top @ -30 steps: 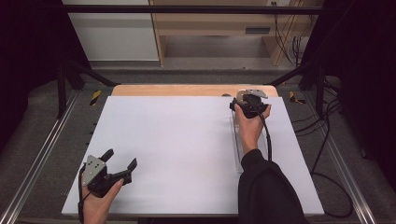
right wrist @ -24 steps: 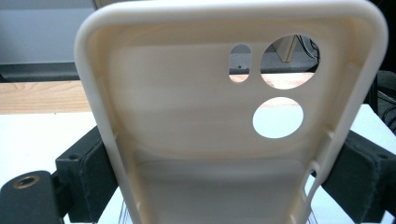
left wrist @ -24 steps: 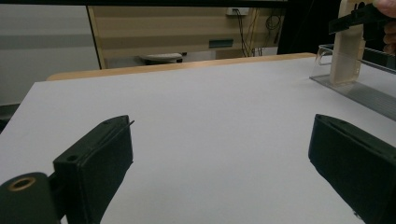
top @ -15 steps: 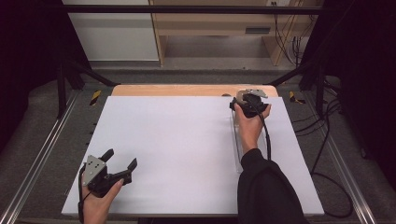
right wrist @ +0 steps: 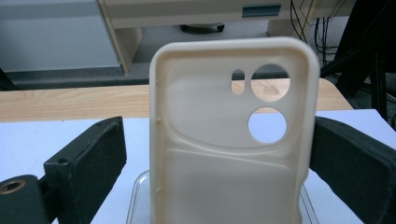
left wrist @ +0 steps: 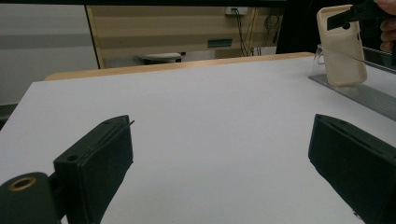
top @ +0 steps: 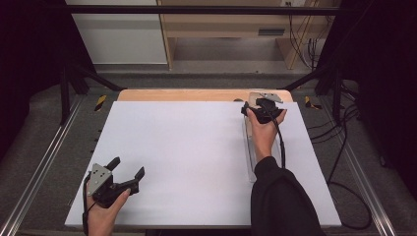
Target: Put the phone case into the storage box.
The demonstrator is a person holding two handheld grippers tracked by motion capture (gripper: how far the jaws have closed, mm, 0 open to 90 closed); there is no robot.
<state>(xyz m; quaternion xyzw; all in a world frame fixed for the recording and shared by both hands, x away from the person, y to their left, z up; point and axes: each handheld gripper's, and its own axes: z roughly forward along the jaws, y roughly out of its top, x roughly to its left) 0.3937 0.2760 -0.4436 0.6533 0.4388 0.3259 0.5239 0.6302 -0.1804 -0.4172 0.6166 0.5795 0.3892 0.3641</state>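
A cream phone case (right wrist: 219, 186) with round camera cutouts stands upright in a clear plastic rack (right wrist: 138, 198) at the table's far right. My right gripper (right wrist: 219, 154) is open around it: the right jaw touches the case's edge and the left jaw stands a little apart. In the left gripper view the case (left wrist: 341, 51) leans on the rack (left wrist: 359, 93), with a right jaw at its top. My left gripper (top: 129, 167) rests open and empty near the front left of the table, and its jaws (left wrist: 219, 154) are spread wide over the bare sheet.
A white sheet (top: 196, 157) covers the table, with a wooden strip (top: 182, 95) at its far edge. The long clear rack (top: 247, 142) runs front to back under the right forearm. Metal rails (top: 39, 172) flank the table, and cables (top: 339, 162) hang at the right.
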